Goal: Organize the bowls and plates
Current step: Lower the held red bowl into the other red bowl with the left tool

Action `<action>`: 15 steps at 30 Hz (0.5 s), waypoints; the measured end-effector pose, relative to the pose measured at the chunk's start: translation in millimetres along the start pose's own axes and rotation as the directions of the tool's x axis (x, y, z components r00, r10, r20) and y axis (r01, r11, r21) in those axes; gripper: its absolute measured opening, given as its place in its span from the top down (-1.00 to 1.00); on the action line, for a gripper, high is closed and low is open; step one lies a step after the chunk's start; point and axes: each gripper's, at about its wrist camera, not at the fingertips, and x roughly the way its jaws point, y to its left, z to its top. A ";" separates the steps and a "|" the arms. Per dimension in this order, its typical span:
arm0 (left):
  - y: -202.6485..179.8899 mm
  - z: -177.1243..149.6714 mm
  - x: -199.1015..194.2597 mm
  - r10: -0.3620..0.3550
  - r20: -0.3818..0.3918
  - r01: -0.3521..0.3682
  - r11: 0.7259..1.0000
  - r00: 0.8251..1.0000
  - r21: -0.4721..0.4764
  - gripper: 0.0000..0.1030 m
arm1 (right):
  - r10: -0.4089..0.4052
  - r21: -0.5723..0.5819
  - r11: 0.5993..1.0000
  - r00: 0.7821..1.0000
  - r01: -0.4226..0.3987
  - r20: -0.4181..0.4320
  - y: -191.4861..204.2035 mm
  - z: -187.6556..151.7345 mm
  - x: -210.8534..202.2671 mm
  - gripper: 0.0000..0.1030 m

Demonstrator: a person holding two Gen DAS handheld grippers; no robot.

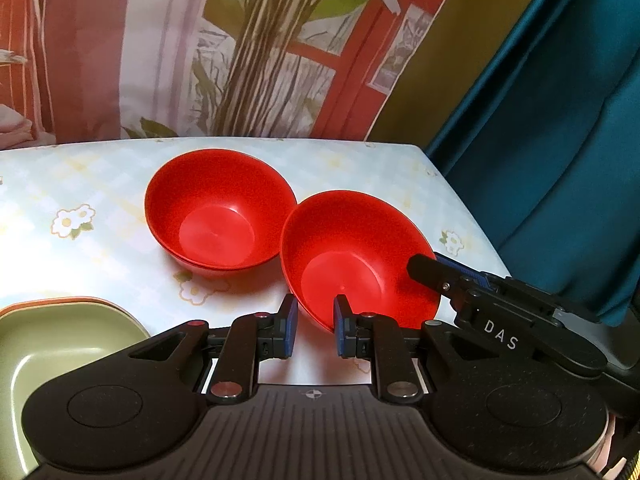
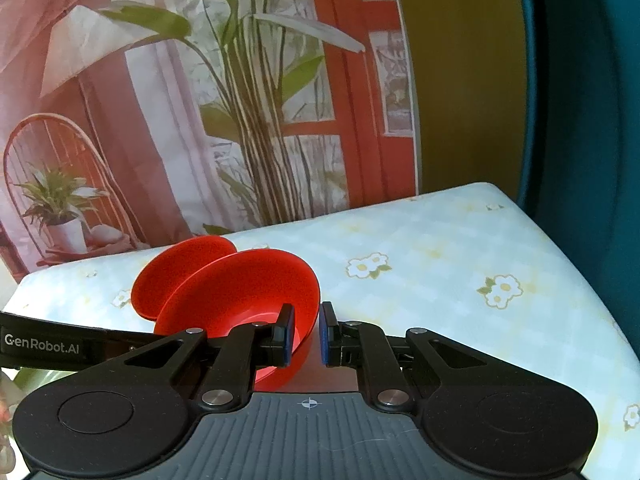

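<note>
Right gripper [image 2: 307,332] clamped on near red bowl [image 2: 240,292] rim. Left gripper [image 1: 316,330] apart, empty. Left view only: green plate [image 1: 52,344], far red bowl [image 1: 218,208].

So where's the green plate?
In the left wrist view, the green plate sits at the table's near-left, left of the left gripper.

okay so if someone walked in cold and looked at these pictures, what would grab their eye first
Two bright red bowls on the pale flowered tablecloth: the far red bowl sits flat, while the near red bowl is tilted, its rim between the right gripper's fingers. A green plate sits at the left, beside the open left gripper.
</note>
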 end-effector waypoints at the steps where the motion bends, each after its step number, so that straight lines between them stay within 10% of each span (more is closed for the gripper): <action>1: 0.1 0.3 -1.3 0.000 0.003 0.000 1.000 1.000 -0.001 0.62 | 0.001 -0.002 1.000 1.000 -0.001 0.001 0.6 0.5 -0.2 0.77; 15: 5.3 2.4 -19.5 -0.011 0.052 0.012 1.000 0.999 -0.014 0.62 | 0.008 -0.025 1.000 1.000 -0.008 0.023 14.0 9.9 -2.3 0.77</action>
